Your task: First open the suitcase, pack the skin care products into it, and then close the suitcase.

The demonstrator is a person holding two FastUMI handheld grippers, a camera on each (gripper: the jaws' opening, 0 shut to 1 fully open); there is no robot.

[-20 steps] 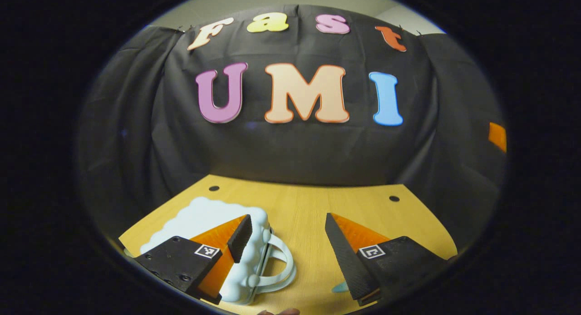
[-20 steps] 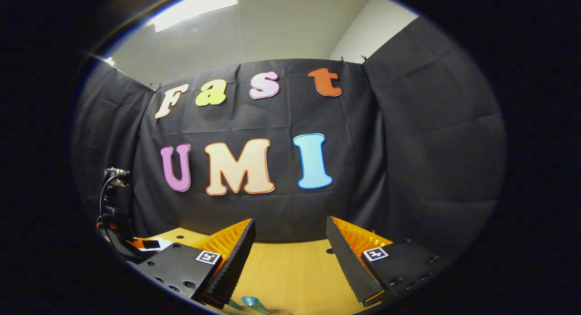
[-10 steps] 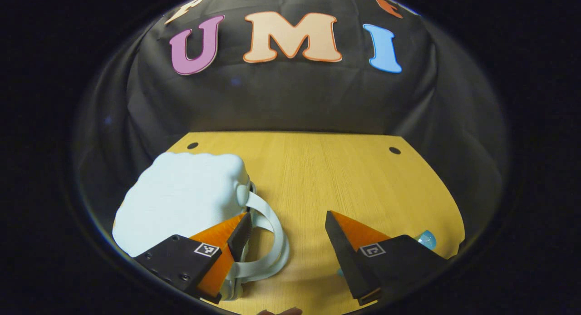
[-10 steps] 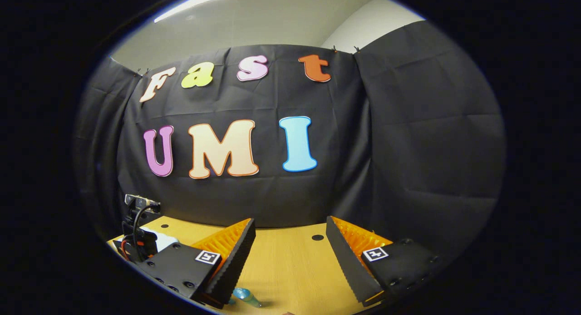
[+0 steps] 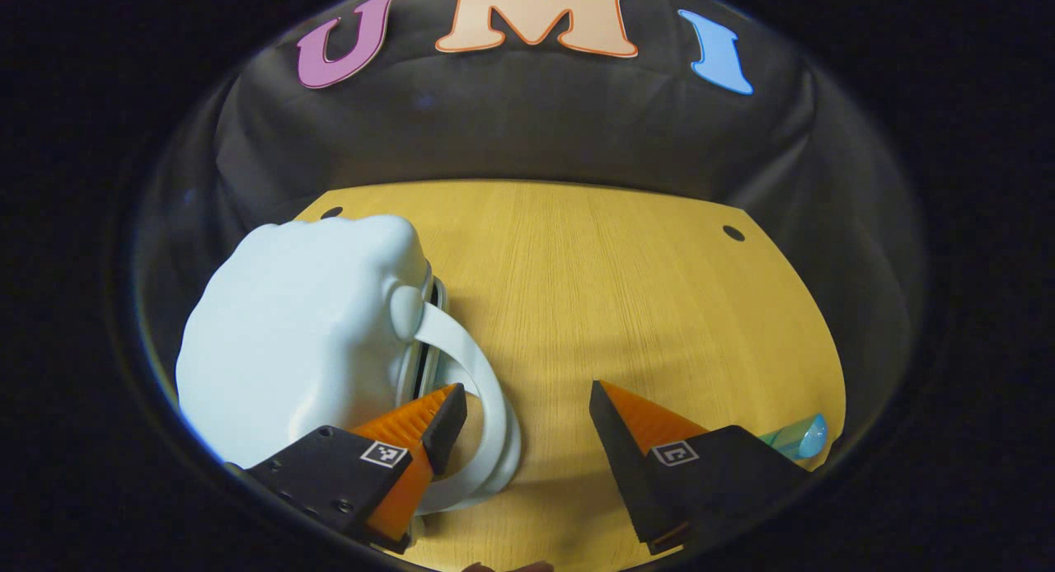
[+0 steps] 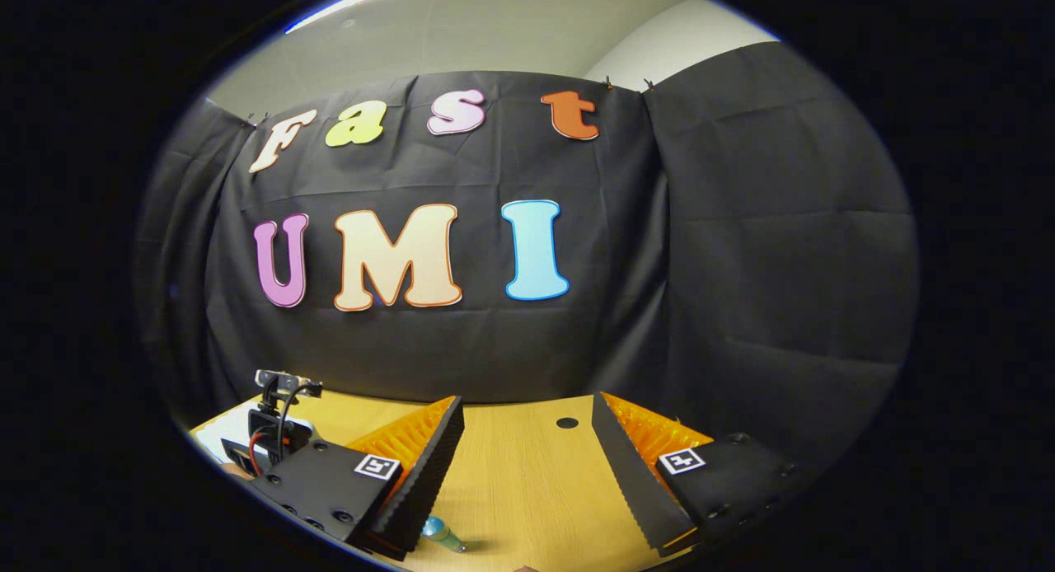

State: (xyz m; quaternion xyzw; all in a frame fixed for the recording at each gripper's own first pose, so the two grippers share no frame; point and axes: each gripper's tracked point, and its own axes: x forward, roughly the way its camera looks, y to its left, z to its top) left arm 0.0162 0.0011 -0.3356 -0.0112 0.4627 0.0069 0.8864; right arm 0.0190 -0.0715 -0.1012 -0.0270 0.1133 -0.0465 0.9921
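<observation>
The suitcase (image 5: pixel 305 333), pale blue and lumpy like a cloud, lies closed on the left part of the wooden table (image 5: pixel 610 292) in your left gripper view, with its seam and white handle (image 5: pixel 474 391) turned toward the middle of the table. Your left gripper (image 5: pixel 527 428) hangs just over the near end of that handle with its fingers spread wide and nothing between them. One orange-faced finger (image 5: pixel 429 411) sits right at the handle loop, in front of the seam; whether it touches the handle you cannot tell from here. The other finger (image 5: pixel 639 424) is out over bare wood, well apart from the case.

A skin care product (image 5: pixel 795 438), a small teal tube, lies at the right edge of the table in that same view, partly behind the black body of your left gripper and far from the suitcase.

In your right gripper view, the right gripper (image 6: pixel 527 461) is also held wide apart and empty, pointed level toward the black cloth wall (image 6: pixel 742 267) with the table stretching under it. A small teal item (image 6: pixel 441 535) lies on the wood low between its fingers, close to the inner one; it is too small to make out clearly. Farther off at the left of that view you can see the left gripper's upper body, with its cables, above a bit of the pale suitcase
</observation>
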